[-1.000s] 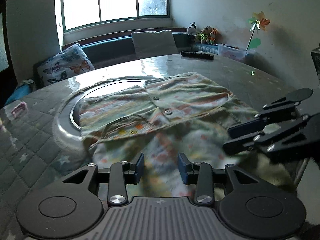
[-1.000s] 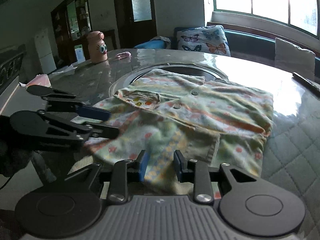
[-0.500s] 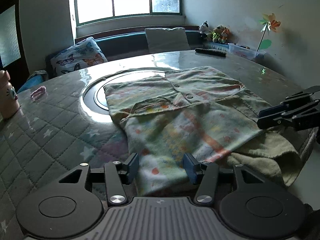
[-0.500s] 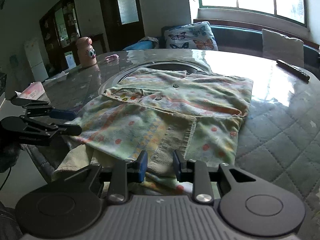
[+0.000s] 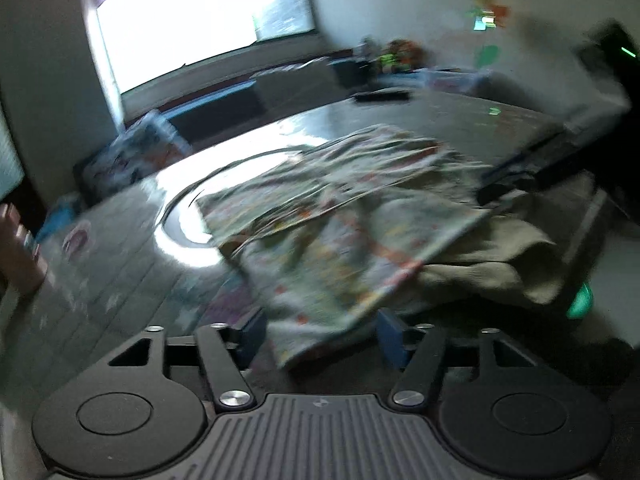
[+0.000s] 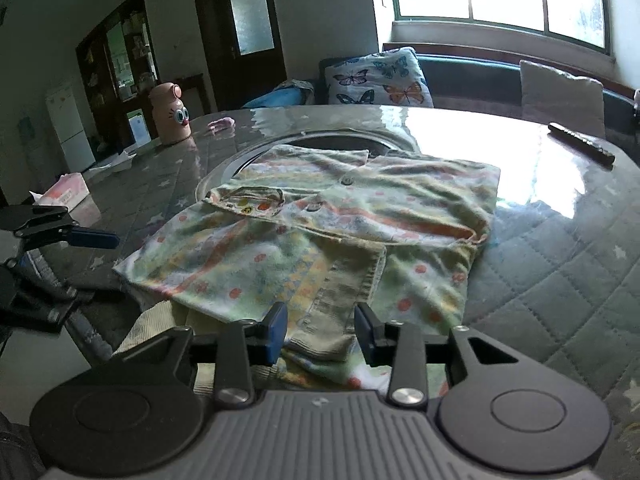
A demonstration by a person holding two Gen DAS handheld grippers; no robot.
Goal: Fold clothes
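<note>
A pale green patterned garment (image 6: 332, 232) with buttons and a small pocket lies folded on the round table, its near edge at the table's front. It shows blurred in the left wrist view (image 5: 340, 232). A beige ribbed cloth (image 5: 492, 264) lies under it and hangs over the table edge. My left gripper (image 5: 320, 336) is open, just in front of the garment's near corner. My right gripper (image 6: 320, 330) is open, its fingers on either side of the ribbed hem without gripping it. The left gripper also shows at the left of the right wrist view (image 6: 76, 256).
A glass turntable (image 6: 320, 138) sits in the table's middle, under the garment's far part. A pink bottle with eyes (image 6: 170, 118), a tissue pack (image 6: 66, 192) and a dark remote (image 6: 582, 148) stand on the quilted table cover (image 6: 560, 280). Cushions lie on the window bench behind.
Both grippers have pulled back from the garment toward the table's front edge. The left wrist view is now blurred by fast motion, and its jaws have widened.
</note>
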